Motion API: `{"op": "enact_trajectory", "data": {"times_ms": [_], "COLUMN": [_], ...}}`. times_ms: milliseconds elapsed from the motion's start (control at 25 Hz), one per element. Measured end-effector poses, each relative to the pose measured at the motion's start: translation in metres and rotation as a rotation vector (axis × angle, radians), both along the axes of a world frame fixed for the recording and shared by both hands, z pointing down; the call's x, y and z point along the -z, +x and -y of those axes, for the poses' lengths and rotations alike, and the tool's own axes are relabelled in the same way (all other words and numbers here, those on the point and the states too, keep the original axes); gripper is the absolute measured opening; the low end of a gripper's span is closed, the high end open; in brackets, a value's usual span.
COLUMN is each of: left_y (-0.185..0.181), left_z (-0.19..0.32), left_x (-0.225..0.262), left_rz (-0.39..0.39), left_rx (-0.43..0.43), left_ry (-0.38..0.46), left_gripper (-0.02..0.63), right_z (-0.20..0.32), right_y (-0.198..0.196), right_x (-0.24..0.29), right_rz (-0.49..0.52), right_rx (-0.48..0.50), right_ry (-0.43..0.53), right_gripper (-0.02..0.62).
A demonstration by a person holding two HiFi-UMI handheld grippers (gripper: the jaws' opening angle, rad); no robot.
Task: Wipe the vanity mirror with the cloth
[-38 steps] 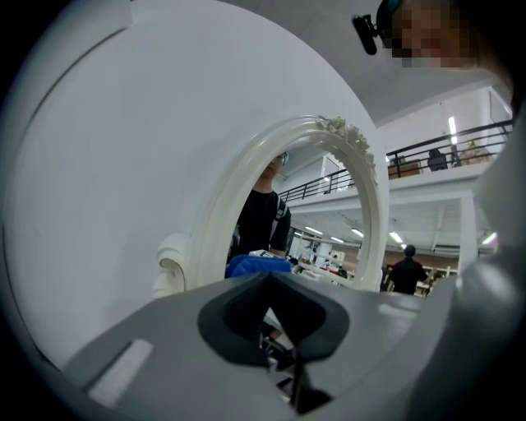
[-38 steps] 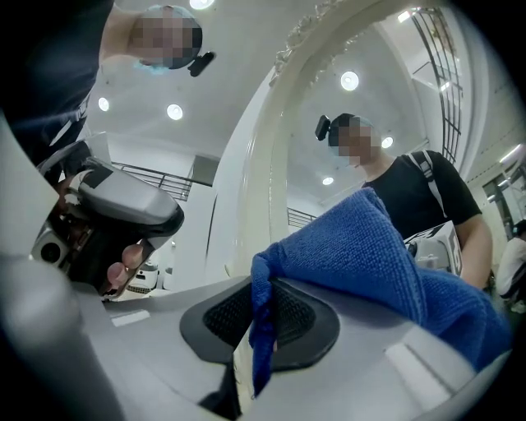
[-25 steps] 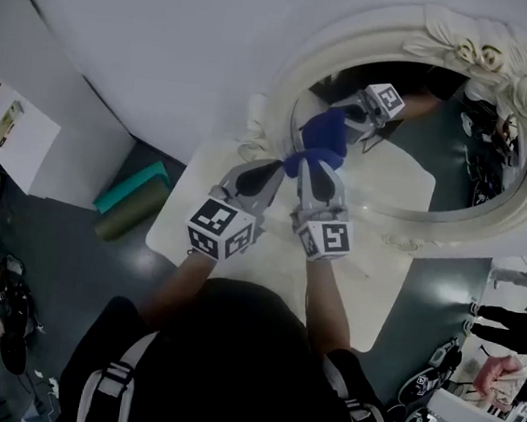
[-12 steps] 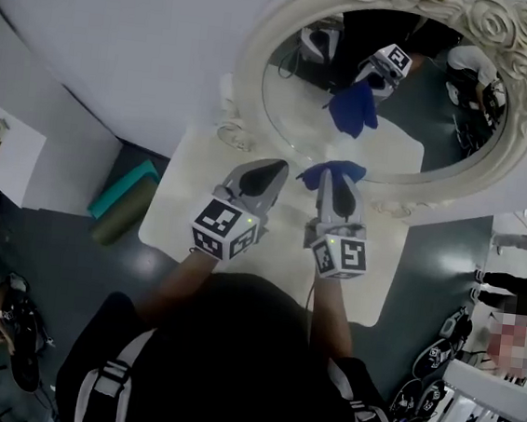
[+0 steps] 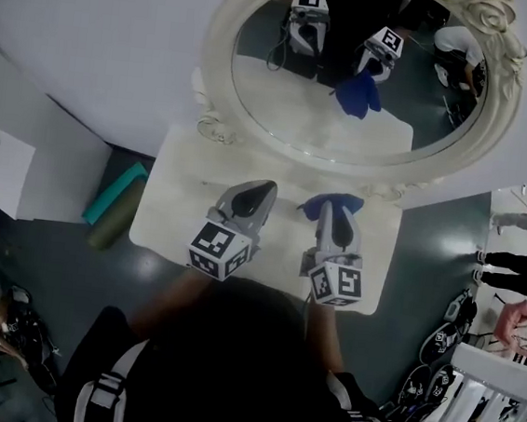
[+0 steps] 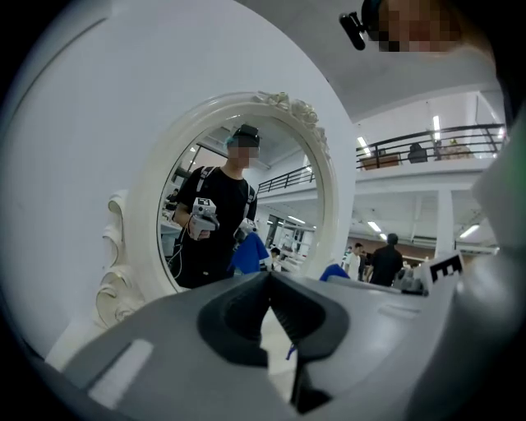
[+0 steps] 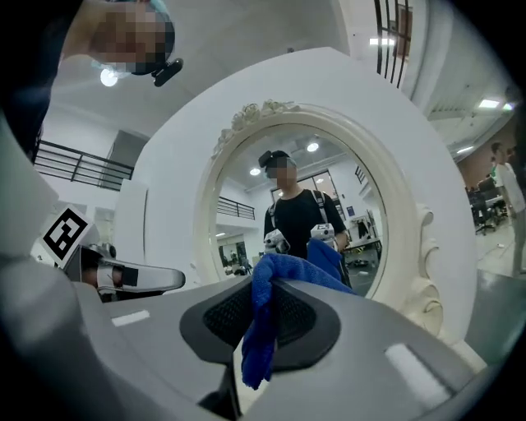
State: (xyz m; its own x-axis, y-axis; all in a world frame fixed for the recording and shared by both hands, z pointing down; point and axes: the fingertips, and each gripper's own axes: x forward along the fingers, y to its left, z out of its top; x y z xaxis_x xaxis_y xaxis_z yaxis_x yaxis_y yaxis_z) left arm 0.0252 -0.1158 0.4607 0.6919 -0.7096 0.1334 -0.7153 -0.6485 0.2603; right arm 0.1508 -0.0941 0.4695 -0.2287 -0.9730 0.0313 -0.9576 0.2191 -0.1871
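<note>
Pinching the blue cloth (image 7: 257,329) tight between its jaws, the right gripper (image 5: 331,206) hovers above the white desk (image 5: 175,210), with the cloth bunched at the jaw tips and clear of the glass. Just beside it, the left gripper (image 5: 263,189) has its jaws pressed together on nothing. Beyond both stands the oval vanity mirror (image 5: 284,105) at the desk's far edge — its glass shows no smears or wipe marks, so how much is done cannot be read. Any further wiping needs the cloth brought against the glass.
</note>
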Motion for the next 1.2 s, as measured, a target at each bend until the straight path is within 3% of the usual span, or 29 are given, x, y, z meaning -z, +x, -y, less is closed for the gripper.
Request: {"op": "enact_trajectory", "data": {"times_ms": [280,1200], "left_y": [0.012,0.015], "left_z": [-0.012,-0.023], "left_x": [-0.008,-0.006], "left_rz": [0.011,0.015], "left_rx": [-0.009,-0.028], "left_ry": [-0.009,-0.003], "left_gripper": [0.006,0.006], "right_z": [-0.018,-0.032], "right_y": [0.006,0.004], "right_x": [-0.019,-0.016], "right_rz": [-0.010,0.001], "right_rx": [-0.019,-0.019], "right_ry": [-0.054,-0.034], "right_gripper": [0.038,0.038]}}
